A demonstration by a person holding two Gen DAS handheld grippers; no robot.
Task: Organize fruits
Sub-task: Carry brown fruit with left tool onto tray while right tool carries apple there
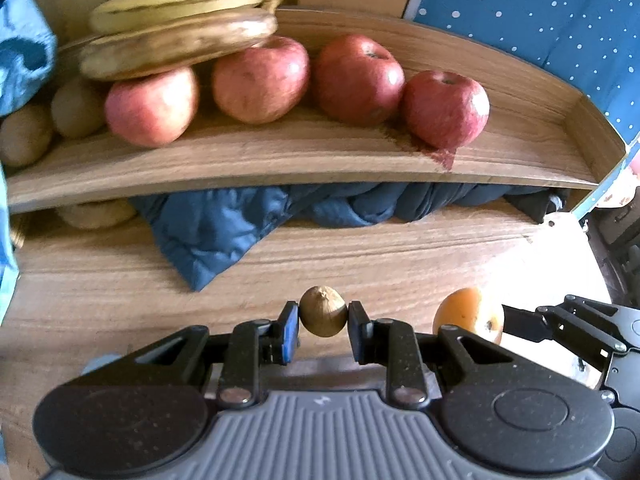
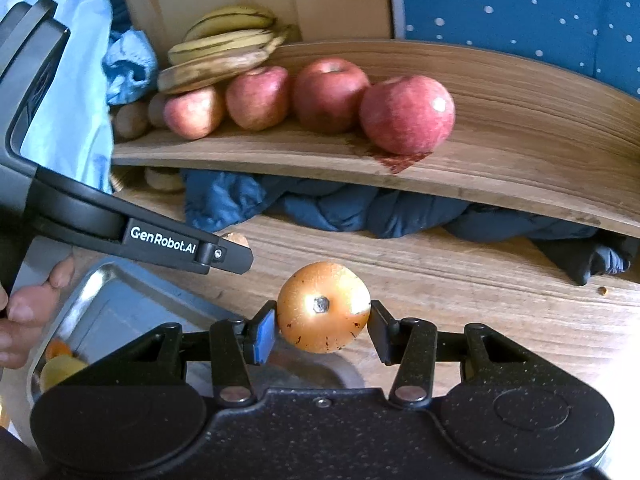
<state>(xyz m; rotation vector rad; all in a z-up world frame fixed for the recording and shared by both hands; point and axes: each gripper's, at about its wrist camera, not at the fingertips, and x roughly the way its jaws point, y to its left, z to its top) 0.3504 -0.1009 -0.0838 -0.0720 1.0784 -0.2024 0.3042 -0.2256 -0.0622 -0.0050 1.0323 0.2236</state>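
You hold a small brown kiwi [image 1: 322, 317] clamped between the pads of your left gripper [image 1: 323, 318], lifted above the wooden tabletop [image 1: 120, 280], while your right gripper [image 2: 323, 312] clenches an orange [image 2: 322, 307] by its sides, stem end facing the camera. Both fruits hang in front of a curved wooden shelf [image 1: 280, 156] where four red apples [image 1: 356, 78] sit in a row; the two leftmost carry a bunch of spotted bananas [image 1: 180, 20] on top, and more kiwis [image 1: 48, 120] crowd the shelf's far left end. A crumpled blue cloth [image 1: 208, 232] is stuffed under the shelf. In the right wrist view, a metal tray [image 2: 120, 304] lies on the table at lower left, holding what look like an orange piece and a yellow fruit, blurred, with your fingers [image 2: 24, 312] just beside its rim.
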